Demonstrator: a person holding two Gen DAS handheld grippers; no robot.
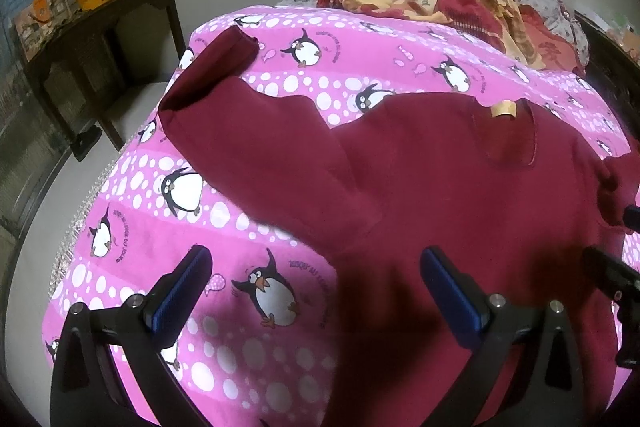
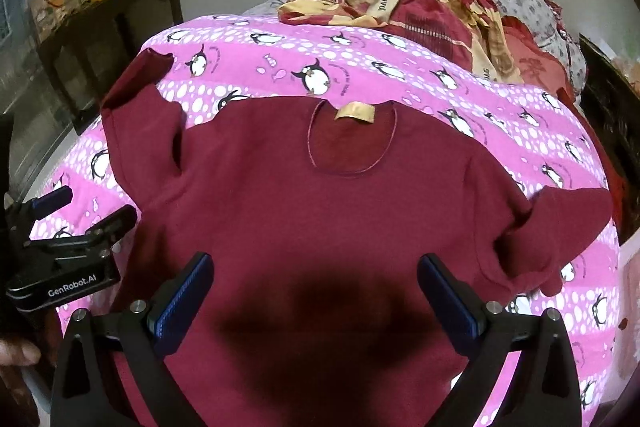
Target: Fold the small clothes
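Lying flat and face-up on the bed's pink penguin-print cover [image 2: 400,67], a maroon long-sleeved top [image 2: 320,219] has its round neckline and tan label [image 2: 355,113] pointing away from both cameras. The right claw [image 2: 314,291] hangs over the lower middle of the garment's body, its blue-padded fingers [image 2: 182,301] spread wide with nothing between them, its shadow falling on the cloth beneath. The left claw [image 1: 316,287] hovers just off the top's left side, equally wide open and empty; one finger sits over the bare pink cover, the other over the maroon cloth near the hem. The left sleeve [image 1: 224,107] stretches out and away toward the far-left corner of the bed, its cuff folded over; the right sleeve [image 2: 560,223] lies bent near the bed's right edge. A crumpled red-and-cream blanket [image 2: 420,11] is heaped at the far end, well apart from the top, and a dark wooden surface [image 1: 100,23] stands beside the bed.
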